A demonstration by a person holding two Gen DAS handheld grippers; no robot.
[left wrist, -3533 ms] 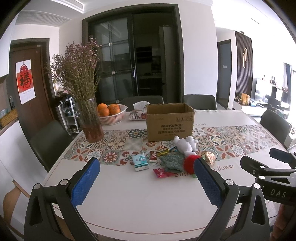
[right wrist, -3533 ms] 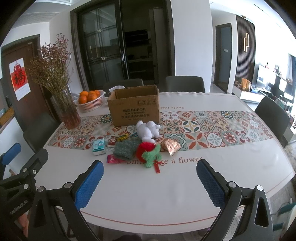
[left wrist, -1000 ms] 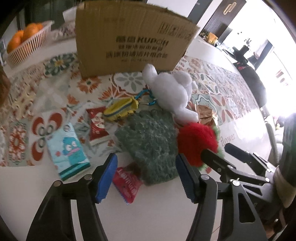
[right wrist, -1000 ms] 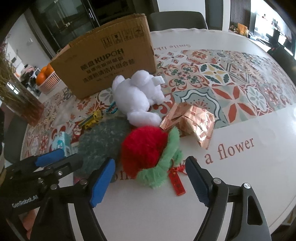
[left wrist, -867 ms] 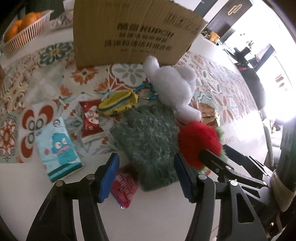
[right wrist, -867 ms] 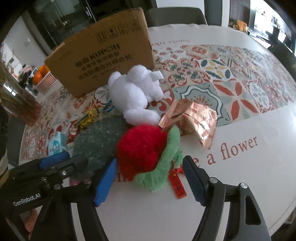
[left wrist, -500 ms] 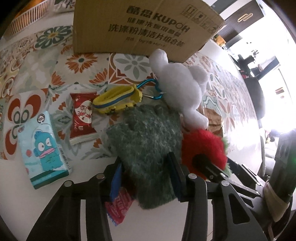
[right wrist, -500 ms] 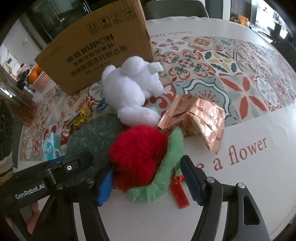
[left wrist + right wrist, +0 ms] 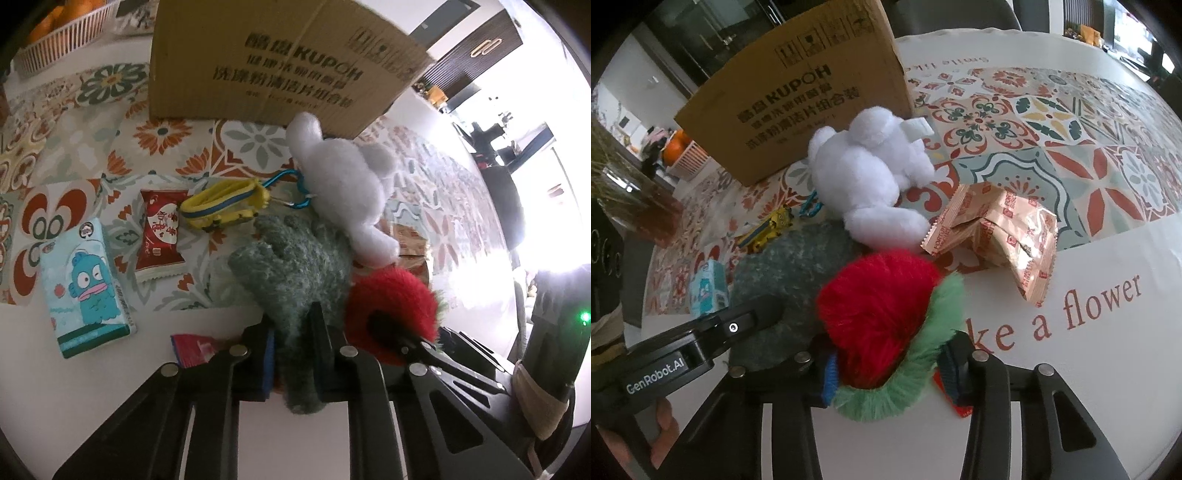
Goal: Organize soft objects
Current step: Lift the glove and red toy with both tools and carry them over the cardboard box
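In the left wrist view, the left claw is pinched tight on the cuff end of the fuzzy green glove, so the glove bunches up between the two fingers; I think it grabs the end nearest the person because that part sticks out past the other things. The glove lies on the worktop, its fingertips pointing toward the cardboard box, which stands open at the back and looks like the place for soft things. The white bunny leans on the glove's far side. A tissue pack, a red snack bag and a yellow key ring lie to the left; they are not soft toys, so they are likely left alone. In the right wrist view, the right claw is squeezed onto the red and green fluffy toy, with a finger on each side of its green edge. The toy sits just beside the glove and touches the bunny. A shiny gold packet lies to the right. Both soft things rest on the worktop, not yet lifted.
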